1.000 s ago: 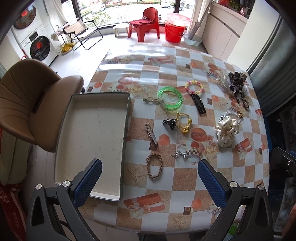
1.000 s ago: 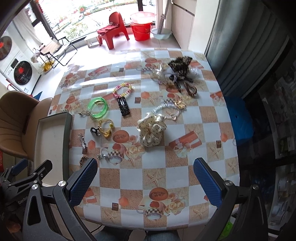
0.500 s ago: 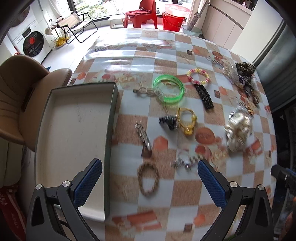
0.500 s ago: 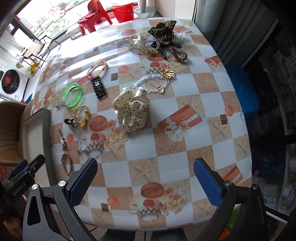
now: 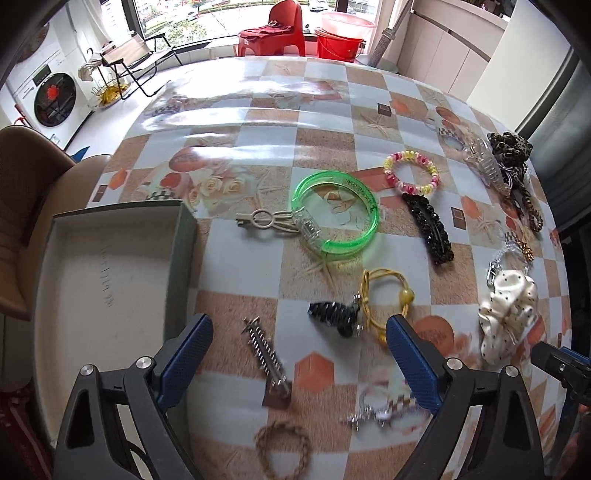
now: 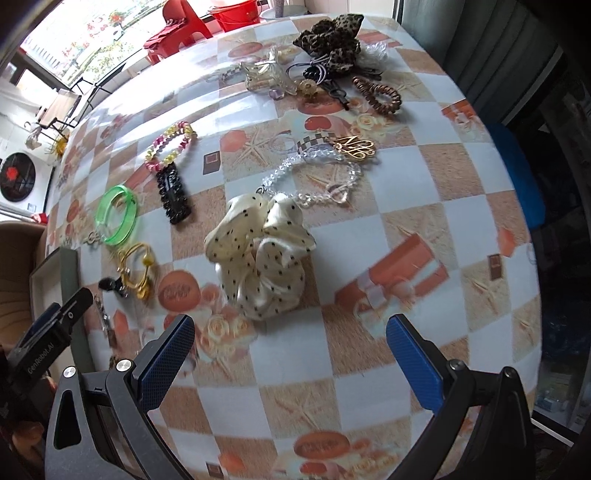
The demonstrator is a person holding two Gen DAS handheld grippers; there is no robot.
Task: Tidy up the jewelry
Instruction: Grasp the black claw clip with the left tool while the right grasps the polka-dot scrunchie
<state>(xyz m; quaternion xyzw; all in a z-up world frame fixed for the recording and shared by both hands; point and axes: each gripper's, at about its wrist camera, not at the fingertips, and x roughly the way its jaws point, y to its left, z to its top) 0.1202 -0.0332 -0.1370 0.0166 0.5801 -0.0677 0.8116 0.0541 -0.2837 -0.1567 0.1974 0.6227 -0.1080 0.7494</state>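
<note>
As we sink toward counter (image 5: 258,122), silver toothed clip (image 5: 266,356) now sits between left gripper (image 5: 299,354) fingers, jaws wide and just narrowing slightly, nothing pinched. Black claw clip (image 5: 334,314) and yellow hair tie (image 5: 384,301) just ahead; grey tray (image 5: 186,236), nothing in it, at left finger's side. Right gripper (image 6: 290,362) spread apart, unloaded, dotted cream scrunchie (image 6: 262,254) just ahead of it. We judge sorting not yet begun. Counter wears checkered oilcloth; beyond, red chair (image 5: 282,27), washer (image 5: 53,96).
</note>
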